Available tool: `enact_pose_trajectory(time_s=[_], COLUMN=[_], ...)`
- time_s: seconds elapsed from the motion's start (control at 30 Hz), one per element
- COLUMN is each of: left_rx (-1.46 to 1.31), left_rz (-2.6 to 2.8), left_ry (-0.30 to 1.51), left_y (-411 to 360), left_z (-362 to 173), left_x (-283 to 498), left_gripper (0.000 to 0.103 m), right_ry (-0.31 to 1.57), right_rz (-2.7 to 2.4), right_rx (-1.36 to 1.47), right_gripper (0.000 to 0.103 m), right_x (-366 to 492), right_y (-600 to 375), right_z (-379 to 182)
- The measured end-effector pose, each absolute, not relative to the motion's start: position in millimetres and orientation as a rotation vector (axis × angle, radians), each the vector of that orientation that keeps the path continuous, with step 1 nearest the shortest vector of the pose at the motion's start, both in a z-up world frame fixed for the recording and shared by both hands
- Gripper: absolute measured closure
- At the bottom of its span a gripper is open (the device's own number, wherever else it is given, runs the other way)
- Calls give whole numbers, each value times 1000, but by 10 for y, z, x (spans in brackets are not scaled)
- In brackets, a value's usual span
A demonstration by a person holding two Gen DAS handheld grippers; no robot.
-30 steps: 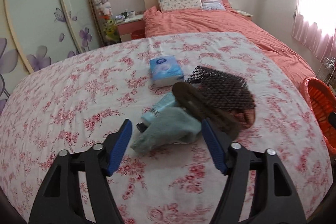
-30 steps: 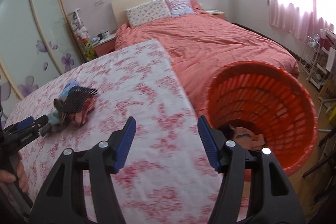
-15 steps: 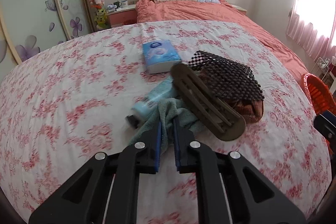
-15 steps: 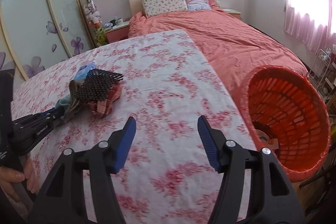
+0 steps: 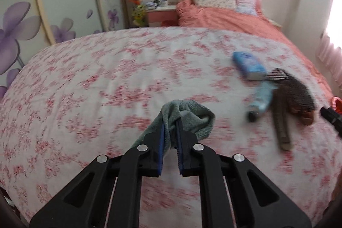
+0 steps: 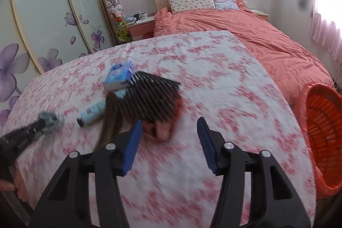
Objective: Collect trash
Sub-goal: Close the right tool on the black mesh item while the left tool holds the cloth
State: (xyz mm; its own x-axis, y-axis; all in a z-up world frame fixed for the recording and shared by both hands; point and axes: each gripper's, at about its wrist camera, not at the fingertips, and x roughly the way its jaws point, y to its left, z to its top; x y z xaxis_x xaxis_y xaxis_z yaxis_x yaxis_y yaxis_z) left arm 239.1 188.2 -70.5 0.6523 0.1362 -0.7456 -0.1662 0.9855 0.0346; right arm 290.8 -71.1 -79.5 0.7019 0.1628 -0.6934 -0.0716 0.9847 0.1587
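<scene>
The left gripper is clamped tight on one grey-green cloth, lifted clear at about 9 o'clock of the pile on the floral bed cover. The right gripper, jaws about half apart and just closing further, holds nothing above that cover. Left there: one blue tissue pack, one pale tube, one black mesh piece. Only the right wrist view shows the one orange basket in full, at 3 o'clock.
</scene>
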Motion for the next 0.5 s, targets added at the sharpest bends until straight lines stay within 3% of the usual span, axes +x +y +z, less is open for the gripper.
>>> enact_pose_trajectory(time_s=[0.3, 0.5], left_rx=[-76, -116], left_rz=[178, 167], left_ry=[877, 871], left_y=[2013, 2064], left_z=[-872, -880], left_x=[2517, 2516], left_gripper=[82, 81], right_ry=[805, 845], right_rz=[102, 93], right_rx=[142, 98], right_gripper=[52, 52], right_x=[3472, 3695], right_y=[-470, -369], right_z=[-766, -857])
